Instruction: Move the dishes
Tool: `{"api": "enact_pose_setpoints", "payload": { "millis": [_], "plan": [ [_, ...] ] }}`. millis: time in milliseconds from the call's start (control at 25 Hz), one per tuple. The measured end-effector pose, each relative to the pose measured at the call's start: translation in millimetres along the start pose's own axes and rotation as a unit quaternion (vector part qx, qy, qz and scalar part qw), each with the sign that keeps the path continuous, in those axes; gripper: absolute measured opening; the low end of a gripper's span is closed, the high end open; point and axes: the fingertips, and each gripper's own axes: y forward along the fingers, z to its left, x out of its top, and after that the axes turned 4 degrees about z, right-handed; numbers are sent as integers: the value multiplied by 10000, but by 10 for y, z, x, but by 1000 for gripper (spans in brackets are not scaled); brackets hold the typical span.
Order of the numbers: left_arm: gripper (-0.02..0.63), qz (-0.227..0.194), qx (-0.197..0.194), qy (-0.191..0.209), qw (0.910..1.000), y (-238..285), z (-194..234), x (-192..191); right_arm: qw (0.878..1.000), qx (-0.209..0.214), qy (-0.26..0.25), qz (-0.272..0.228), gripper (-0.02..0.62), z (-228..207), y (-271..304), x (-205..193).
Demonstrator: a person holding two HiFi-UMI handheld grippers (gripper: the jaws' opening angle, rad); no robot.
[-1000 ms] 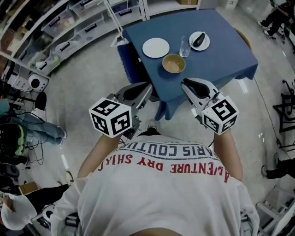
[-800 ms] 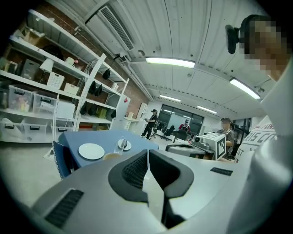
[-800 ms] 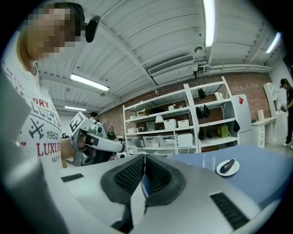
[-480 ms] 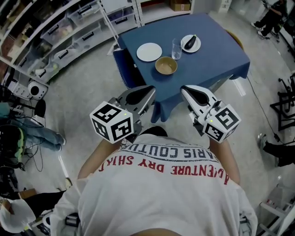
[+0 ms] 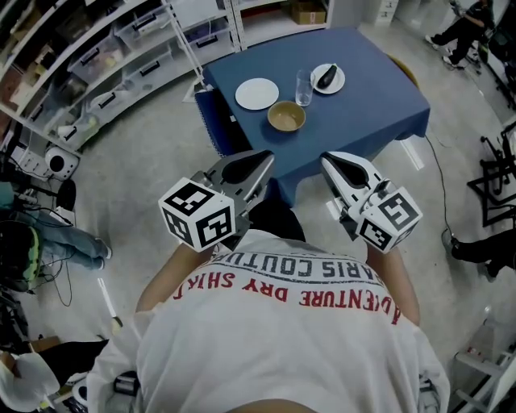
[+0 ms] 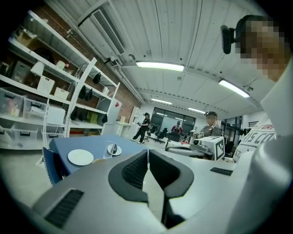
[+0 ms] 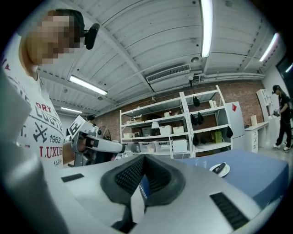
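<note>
Blue-clothed table (image 5: 379, 97), head view: flat white round plate (image 5: 257, 93), tan ceramic bowl (image 5: 286, 117), clear glass (image 5: 303, 87) and small white plate with a dark item (image 5: 327, 78) sit untouched, well apart from left gripper (image 5: 266, 156) and right gripper (image 5: 326, 160); left gripper view: jaws together, empty; right gripper view: likewise closed on nothing, so all moving remains.

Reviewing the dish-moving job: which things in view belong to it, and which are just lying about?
Part of the job:
- white plate
- bowl
- glass
- small plate with a dark item on it
- blue table they stand on

Just lying about:
- shelves with storage bins
- cardboard box
- cables on the floor
</note>
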Motion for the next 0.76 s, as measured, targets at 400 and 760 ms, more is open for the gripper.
{"api": "enact_pose_setpoints", "payload": {
  "millis": [400,760],
  "plan": [
    [34,24,176,41,9998,-82,91,48,9999,-7,-129,6,23,4,41,111],
    [34,168,350,325,9987,-55,124,101,10000,-76,5,-27,23,-93,9,122]
  ]
}}
